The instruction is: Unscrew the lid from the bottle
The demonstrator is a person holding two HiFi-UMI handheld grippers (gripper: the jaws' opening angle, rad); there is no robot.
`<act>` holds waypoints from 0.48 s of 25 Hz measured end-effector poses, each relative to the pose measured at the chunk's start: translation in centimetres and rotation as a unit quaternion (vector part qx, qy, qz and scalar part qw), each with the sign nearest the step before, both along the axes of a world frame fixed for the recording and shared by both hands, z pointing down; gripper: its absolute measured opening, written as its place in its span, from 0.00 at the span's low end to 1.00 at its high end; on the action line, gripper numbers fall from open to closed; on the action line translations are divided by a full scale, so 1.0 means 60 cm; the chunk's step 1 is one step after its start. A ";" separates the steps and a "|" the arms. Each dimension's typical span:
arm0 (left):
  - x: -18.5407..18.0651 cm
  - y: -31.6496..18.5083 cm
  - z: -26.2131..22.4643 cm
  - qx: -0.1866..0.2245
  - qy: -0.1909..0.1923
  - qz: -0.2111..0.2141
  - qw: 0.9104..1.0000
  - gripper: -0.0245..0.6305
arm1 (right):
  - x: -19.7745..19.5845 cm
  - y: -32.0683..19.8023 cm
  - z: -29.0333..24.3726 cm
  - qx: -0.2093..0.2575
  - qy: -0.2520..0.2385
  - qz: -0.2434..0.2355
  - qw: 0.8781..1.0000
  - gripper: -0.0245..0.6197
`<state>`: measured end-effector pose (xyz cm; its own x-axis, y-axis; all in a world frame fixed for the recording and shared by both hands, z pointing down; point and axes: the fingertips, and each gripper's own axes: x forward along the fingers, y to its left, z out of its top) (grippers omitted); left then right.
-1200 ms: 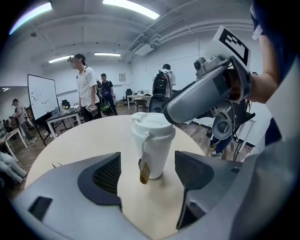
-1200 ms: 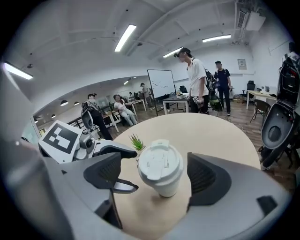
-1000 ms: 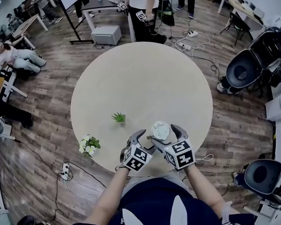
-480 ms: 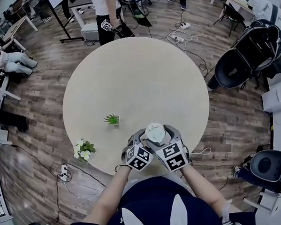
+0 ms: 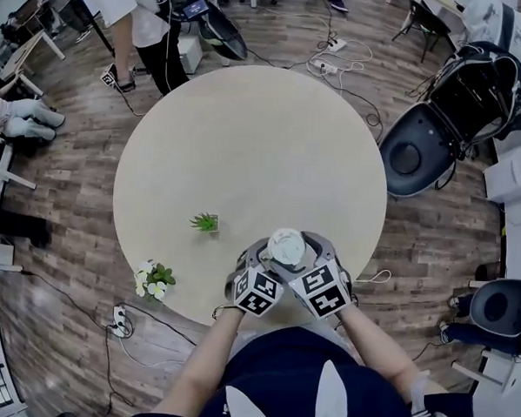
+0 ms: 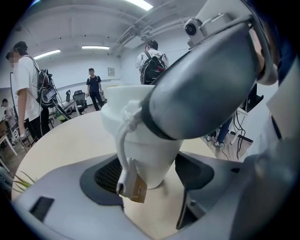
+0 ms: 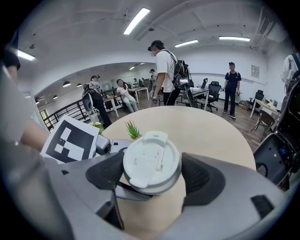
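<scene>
A white bottle (image 6: 140, 140) stands near the front edge of the round table (image 5: 246, 141); a cord with a brown tag (image 6: 133, 190) hangs down its side. My left gripper (image 6: 150, 173) is shut on the bottle's lower body, a pad against each side. The white flip lid (image 7: 152, 161) sits between the pads of my right gripper (image 7: 153, 176), which is shut on its rim from above. In the head view the lid (image 5: 286, 246) shows between the left gripper (image 5: 271, 258) and right gripper (image 5: 295, 253), both marker cubes just below it.
A small green potted plant (image 5: 206, 221) stands left of the bottle. White flowers (image 5: 155, 279) sit at the table's front left edge. People, desks, dark chairs (image 5: 439, 117) and floor cables ring the table.
The left gripper has moved in from beside the bottle and closed on its body. The right gripper's jaws have drawn in onto the lid. People in the background have walked.
</scene>
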<state>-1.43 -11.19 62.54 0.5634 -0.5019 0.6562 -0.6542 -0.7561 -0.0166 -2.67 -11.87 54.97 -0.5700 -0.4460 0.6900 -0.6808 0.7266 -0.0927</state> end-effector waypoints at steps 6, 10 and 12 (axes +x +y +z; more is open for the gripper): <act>0.000 0.002 0.003 -0.002 0.000 0.001 1.000 0.56 | 0.001 0.003 0.002 -0.008 0.004 -0.045 0.999 0.64; 0.000 0.002 0.003 -0.002 0.002 0.002 1.000 0.56 | -0.001 0.006 0.004 -0.015 0.015 -0.099 0.995 0.64; 0.001 0.003 0.003 -0.003 0.001 0.003 1.000 0.56 | -0.001 0.008 0.005 -0.020 0.024 -0.136 0.990 0.64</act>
<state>-1.37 -11.04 62.74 0.5673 -0.4953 0.6579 -0.6502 -0.7597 -0.0113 -2.72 -11.39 55.28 -0.6319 -0.2513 0.7332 -0.4643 0.8802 -0.0985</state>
